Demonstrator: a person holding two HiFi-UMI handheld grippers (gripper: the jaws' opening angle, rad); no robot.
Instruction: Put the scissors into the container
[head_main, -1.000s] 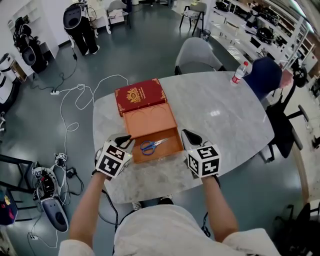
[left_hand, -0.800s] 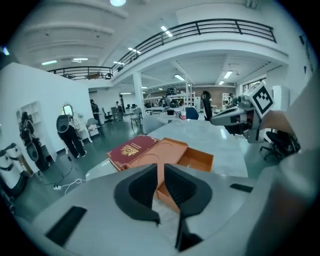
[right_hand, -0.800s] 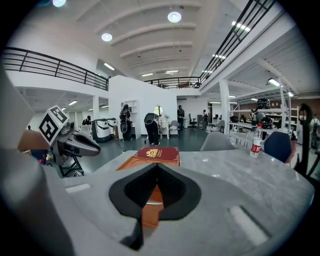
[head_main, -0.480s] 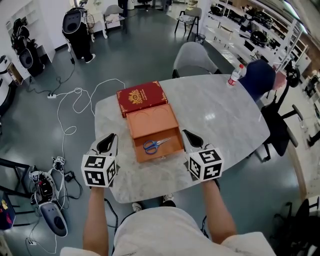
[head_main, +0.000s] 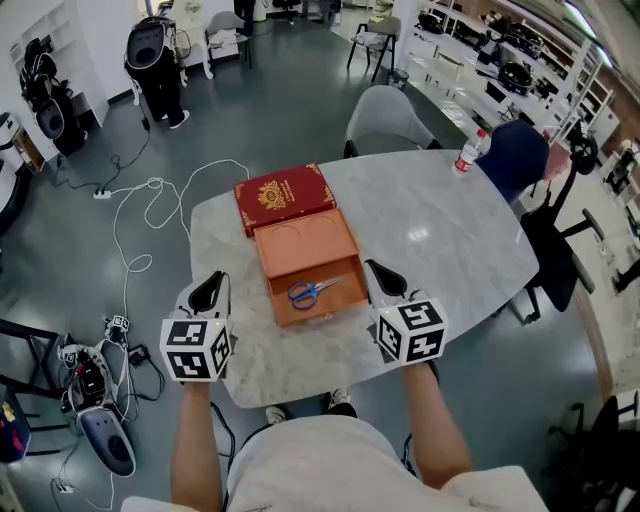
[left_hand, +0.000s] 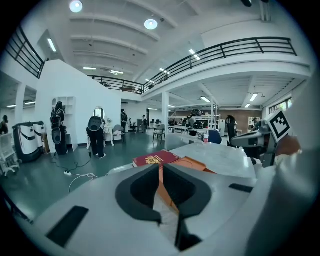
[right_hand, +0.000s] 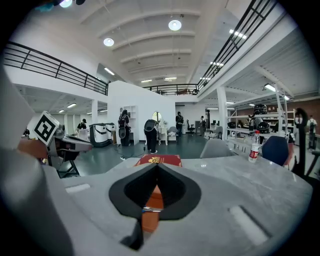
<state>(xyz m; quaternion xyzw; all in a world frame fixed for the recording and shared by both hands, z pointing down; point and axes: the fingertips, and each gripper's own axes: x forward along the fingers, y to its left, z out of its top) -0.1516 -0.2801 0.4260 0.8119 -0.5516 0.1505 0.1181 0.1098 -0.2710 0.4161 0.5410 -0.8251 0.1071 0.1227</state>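
Orange shallow cardboard box (head_main: 300, 245): lies open on the pale marble bench (head_main: 450, 230), between the two grippers.
Contents: one pair of blue-handled scissors (head_main: 308, 291), flat on the floor of the box in its near half, blades pointing right.
Dark red lid with a gold emblem (head_main: 285, 196): flat on the bench, touching the far edge of the box.
Left gripper (head_main: 212, 288): near the left wall of the box, with its jaws pressed together on nothing.
Right gripper (head_main: 383, 278): just beside the right wall, its jaws also together and empty.
Clear plastic bottle with a red cap (head_main: 466, 152): upright at the far right rim of the bench.
Hidden: both gripper views show only a narrow strip of the box past the jaws. The person's arms and the marker cubes cover part of the near bench edge.
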